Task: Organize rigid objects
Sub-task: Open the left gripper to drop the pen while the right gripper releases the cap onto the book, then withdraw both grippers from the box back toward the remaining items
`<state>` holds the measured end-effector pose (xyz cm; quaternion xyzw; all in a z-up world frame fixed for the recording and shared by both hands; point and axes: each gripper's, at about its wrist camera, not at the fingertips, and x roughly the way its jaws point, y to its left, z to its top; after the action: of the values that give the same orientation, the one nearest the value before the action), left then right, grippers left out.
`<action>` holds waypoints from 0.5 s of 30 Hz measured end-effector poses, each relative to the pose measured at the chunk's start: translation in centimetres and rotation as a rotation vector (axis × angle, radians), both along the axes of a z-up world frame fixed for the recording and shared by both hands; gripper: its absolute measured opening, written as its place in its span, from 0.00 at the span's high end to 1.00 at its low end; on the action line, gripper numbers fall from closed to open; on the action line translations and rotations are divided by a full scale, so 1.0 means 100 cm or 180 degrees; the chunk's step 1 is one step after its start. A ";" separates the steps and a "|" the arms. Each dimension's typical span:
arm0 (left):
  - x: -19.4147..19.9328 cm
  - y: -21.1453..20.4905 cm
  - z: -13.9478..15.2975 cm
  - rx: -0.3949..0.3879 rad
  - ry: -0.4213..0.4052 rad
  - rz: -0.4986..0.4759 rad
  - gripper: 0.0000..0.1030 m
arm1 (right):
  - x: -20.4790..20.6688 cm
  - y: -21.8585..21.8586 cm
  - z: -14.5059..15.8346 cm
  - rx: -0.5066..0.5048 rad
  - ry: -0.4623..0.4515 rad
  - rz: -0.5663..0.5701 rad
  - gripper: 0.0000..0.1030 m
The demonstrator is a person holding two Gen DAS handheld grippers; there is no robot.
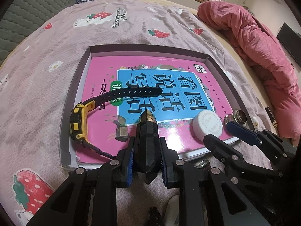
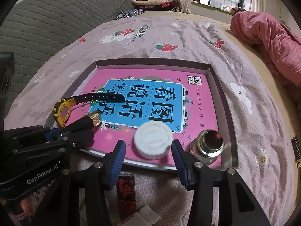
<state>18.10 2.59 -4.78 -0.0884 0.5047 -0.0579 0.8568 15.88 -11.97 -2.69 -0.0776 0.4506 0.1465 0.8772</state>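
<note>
A shallow box (image 1: 82, 71) (image 2: 222, 86) lies on the bed with a pink book (image 1: 105, 69) (image 2: 199, 98) inside. On the book lie a yellow and black watch (image 1: 78, 122) (image 2: 62, 111), a white cap (image 1: 207, 125) (image 2: 153, 142) and a small glass bottle (image 1: 239, 115) (image 2: 207, 146). My left gripper (image 1: 146, 167) is shut on a black faceted tube with a gold tip (image 1: 146, 131) (image 2: 88, 122), held over the box's near edge. My right gripper (image 2: 148, 146) (image 1: 222, 131) is open, its fingers on either side of the white cap.
A red and black packet (image 2: 126, 190) and a white object (image 2: 148, 216) lie on the strawberry-print sheet (image 1: 131, 24) in front of the box. A rolled pink quilt (image 1: 254, 43) (image 2: 267, 35) lies at the right. A dark box (image 2: 296, 148) sits at the right edge.
</note>
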 end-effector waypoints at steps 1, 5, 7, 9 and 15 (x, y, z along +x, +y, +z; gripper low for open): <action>-0.001 0.001 0.001 -0.0010 -0.0001 0.0006 0.77 | -0.001 0.000 0.001 0.0000 -0.0004 0.0000 0.51; -0.003 0.002 0.003 -0.0023 -0.0007 0.0016 0.75 | -0.006 -0.001 0.004 0.0036 -0.0028 0.0005 0.51; -0.004 0.002 0.005 -0.0016 -0.0018 0.0011 0.73 | -0.007 -0.001 0.005 0.0033 -0.0037 0.0004 0.51; -0.006 0.003 0.007 -0.0031 -0.0016 0.0014 0.71 | -0.009 -0.002 0.007 0.0040 -0.0057 -0.0005 0.51; -0.012 0.005 0.019 -0.0129 -0.0087 0.0023 0.64 | -0.012 -0.007 0.011 0.0104 -0.0077 -0.0073 0.51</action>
<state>16.88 3.09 -2.89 -0.1067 0.4913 -0.0663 0.8619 14.64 -12.66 -1.62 -0.0598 0.4383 0.1429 0.8854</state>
